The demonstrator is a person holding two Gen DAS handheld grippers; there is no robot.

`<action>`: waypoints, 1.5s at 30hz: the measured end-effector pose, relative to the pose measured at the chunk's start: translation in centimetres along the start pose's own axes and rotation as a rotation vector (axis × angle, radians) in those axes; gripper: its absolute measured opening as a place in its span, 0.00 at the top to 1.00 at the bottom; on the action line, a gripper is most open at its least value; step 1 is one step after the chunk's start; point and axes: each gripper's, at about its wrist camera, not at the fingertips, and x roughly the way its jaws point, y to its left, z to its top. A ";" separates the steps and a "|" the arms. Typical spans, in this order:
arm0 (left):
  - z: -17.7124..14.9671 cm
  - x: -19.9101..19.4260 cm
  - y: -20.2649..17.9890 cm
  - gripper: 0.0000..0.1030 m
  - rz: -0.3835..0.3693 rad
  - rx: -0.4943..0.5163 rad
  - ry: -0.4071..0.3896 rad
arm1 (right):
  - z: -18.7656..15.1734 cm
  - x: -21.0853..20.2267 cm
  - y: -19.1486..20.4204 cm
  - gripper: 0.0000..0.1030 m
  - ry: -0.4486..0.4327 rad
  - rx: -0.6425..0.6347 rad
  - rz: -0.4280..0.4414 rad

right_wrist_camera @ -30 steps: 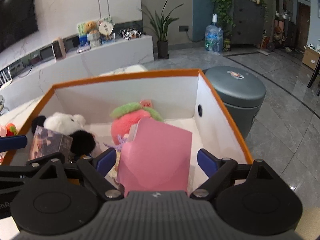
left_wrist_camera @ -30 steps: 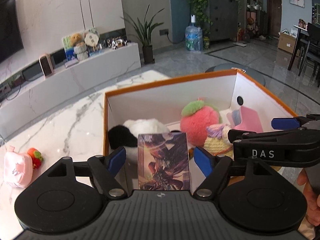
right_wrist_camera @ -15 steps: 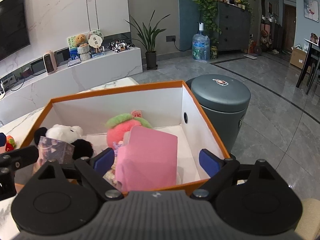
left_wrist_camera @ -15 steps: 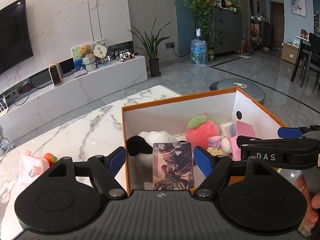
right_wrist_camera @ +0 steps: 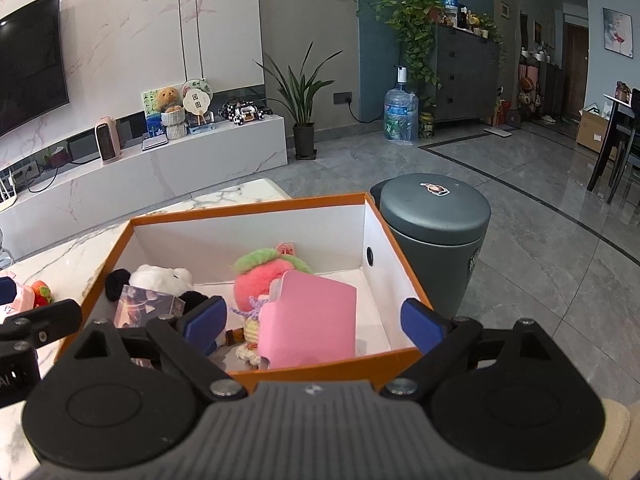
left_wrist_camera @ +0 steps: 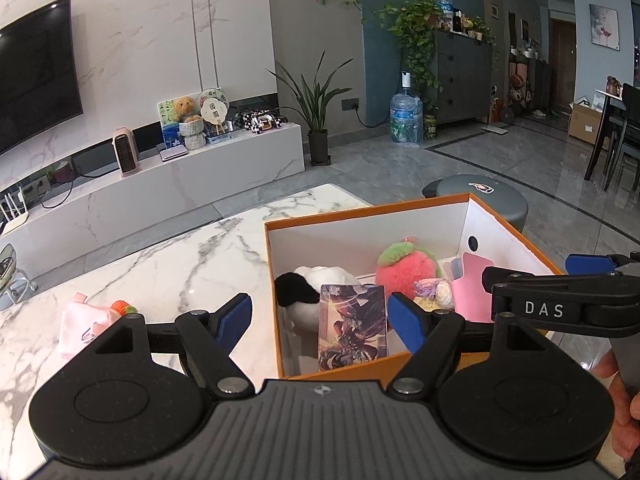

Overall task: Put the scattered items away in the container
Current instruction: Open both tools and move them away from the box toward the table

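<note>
White marble makes the table top, and an orange box sits at its far right corner, beside a grey bin on the floor. Inside the box lie a panda toy, a pink fruit toy, a small yarn doll, a picture card leaning on the near wall, and a pink pouch. The left gripper hangs above the near wall with its jaws wide apart, holding nothing; the card shows between them, untouched. The right gripper has just been opening; the pouch lies loose between its jaws. A pink bag and a little strawberry wait near the left edge.
</note>
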 end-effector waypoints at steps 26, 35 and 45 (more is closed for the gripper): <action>-4.3 -7.0 8.1 0.15 0.144 -0.211 0.002 | -3.1 -6.4 10.1 0.07 0.002 -0.255 0.161; -6.6 -8.7 13.7 0.15 0.202 -0.339 0.010 | -4.7 -7.7 15.7 0.07 -0.013 -0.359 0.252; -9.5 -8.3 18.9 0.15 0.253 -0.437 0.045 | -6.2 -7.5 21.2 0.07 -0.026 -0.477 0.313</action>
